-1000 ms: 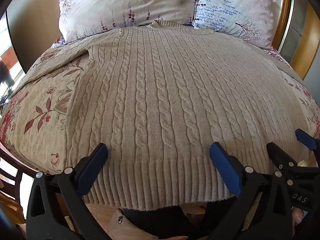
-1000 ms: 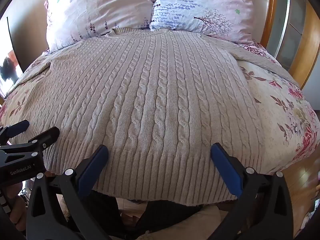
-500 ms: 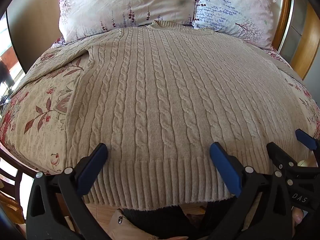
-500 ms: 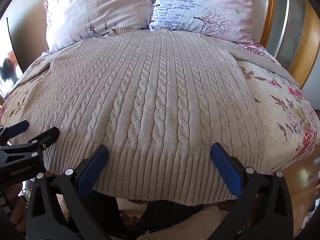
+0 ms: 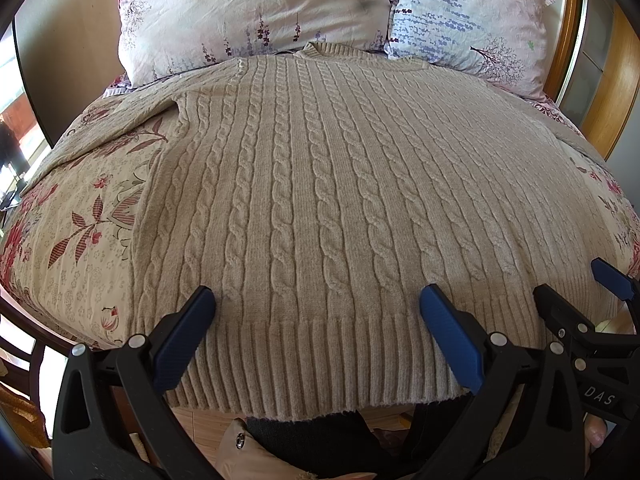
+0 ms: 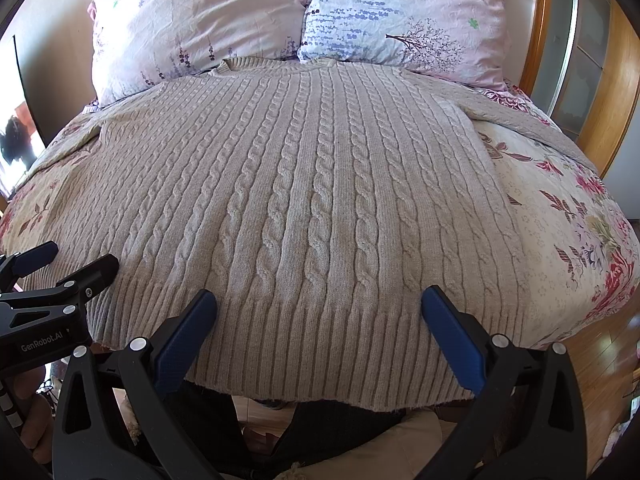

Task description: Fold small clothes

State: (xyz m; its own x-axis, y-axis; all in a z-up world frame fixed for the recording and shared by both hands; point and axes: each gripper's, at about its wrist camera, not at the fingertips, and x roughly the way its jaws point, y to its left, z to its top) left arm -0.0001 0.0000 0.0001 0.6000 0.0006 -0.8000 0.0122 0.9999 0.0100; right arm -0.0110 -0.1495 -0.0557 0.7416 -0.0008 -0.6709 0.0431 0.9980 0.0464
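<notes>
Your two grippers hover at the hem of a sweater laid flat on a bed.

Your left gripper (image 5: 316, 312) has its blue-padded fingers (image 5: 184, 336) spread wide, gripping nothing, poised just over the ribbed hem of the beige cable-knit sweater (image 5: 320, 184). Your right gripper (image 6: 320, 314) matches it, fingers (image 6: 452, 340) spread and empty over the same hem, further right. Each shows at the edge of the other's view, side by side and level, both aimed toward the headboard. The sweater lies flat, face up, on the floral bedspread (image 5: 84, 216), sleeves spread out to either side, its collar touching two pillows (image 6: 200, 20), its hem overhanging the bed's near edge.
</notes>
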